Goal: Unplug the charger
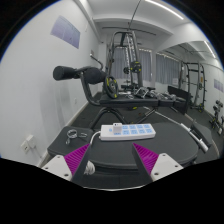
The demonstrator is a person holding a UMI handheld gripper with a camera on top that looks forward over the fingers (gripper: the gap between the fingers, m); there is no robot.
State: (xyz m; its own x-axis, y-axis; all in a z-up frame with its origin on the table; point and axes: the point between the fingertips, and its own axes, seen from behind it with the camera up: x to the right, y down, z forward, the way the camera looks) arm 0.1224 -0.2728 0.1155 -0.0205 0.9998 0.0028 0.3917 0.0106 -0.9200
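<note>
A white power strip (125,131) lies on a dark tabletop (180,140) just beyond my fingers. A thin cable (77,134) loops on the table to its left. My gripper (113,160) has its magenta pads (77,158) on either side of a flat black charger block (116,166), which spans the gap from pad to pad. The block is on the near side of the strip and apart from it. A small whitish piece (88,168) shows at the block's left end, by the left finger; I cannot tell what it is.
Gym equipment stands beyond the table: a black padded bench arm (75,73), a cable machine (125,60) and a rack (192,85) at the right. A white wall (40,70) is at the left.
</note>
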